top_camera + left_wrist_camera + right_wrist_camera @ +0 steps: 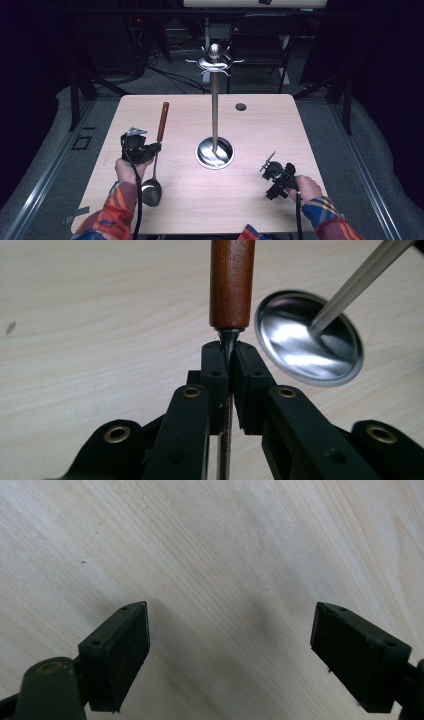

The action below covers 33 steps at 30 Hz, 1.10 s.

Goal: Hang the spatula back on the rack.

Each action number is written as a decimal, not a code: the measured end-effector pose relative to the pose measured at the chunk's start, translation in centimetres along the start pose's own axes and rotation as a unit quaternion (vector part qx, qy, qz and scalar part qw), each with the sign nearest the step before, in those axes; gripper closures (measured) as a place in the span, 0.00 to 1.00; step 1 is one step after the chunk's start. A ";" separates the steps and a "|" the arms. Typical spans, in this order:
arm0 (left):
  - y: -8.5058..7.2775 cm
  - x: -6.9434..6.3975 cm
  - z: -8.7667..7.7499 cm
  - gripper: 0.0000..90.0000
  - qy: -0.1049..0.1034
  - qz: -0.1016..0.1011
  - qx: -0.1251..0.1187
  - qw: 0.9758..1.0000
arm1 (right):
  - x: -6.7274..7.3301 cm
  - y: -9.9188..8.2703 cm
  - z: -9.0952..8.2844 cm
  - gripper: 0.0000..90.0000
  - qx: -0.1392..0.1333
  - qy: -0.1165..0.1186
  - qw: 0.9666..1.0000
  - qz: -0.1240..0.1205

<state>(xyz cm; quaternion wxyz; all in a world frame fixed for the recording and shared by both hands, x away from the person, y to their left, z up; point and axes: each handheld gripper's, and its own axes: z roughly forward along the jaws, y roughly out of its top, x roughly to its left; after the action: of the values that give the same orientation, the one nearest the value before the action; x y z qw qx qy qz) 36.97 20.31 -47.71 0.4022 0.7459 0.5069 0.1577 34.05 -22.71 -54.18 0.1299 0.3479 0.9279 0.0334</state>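
Lying lengthwise at left of centre in the high view, a ladle [156, 150] with its brown wooden handle [163, 121] pointing toward the upper frame and its steel bowl [151, 191] toward the bottom edge, and being clenched on the thin metal shaft just below the handle by the left gripper [150, 148], jaws pressed tight around it in the left gripper view [227, 371]. Standing at frame centre, well apart from the ladle, a steel rack [215, 100] with a round dished base [214, 153], a tall pole and hooks at the top, nothing hanging from them. Hovering at lower right over the bare wooden table [250, 200], the right gripper [269, 167], jaws spread wide and gripping nothing in the right gripper view [230, 655].
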 end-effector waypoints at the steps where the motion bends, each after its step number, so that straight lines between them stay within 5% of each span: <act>1: 0.1 -0.2 -0.3 0.93 0.005 0.007 -0.006 1.000 | -0.1 0.0 0.0 0.17 -0.002 0.000 1.000 0.001; 5: 0.3 -1.0 -0.9 0.93 0.008 0.024 -0.037 0.999 | -0.1 0.0 -0.2 0.17 -0.018 -0.008 1.000 0.004; 9: 0.7 -1.8 -1.8 0.93 -0.011 0.025 -0.059 0.998 | -0.2 0.2 -0.3 0.17 -0.021 -0.011 1.000 -0.001; 20: 1.8 -4.1 -2.9 0.93 -0.032 0.058 -0.113 0.991 | -0.2 -0.1 -0.3 0.17 -0.018 -0.010 1.000 0.000; 33: 2.7 -5.4 -3.8 0.93 -0.049 0.089 -0.139 0.985 | -0.2 0.0 0.0 0.17 -0.009 -0.009 1.000 0.001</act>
<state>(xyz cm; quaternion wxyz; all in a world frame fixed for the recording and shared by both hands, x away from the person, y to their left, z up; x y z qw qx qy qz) 33.81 16.78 -42.35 0.5101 0.7319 0.3915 0.2252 34.24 -22.87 -54.15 0.1414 0.3483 0.9259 0.0389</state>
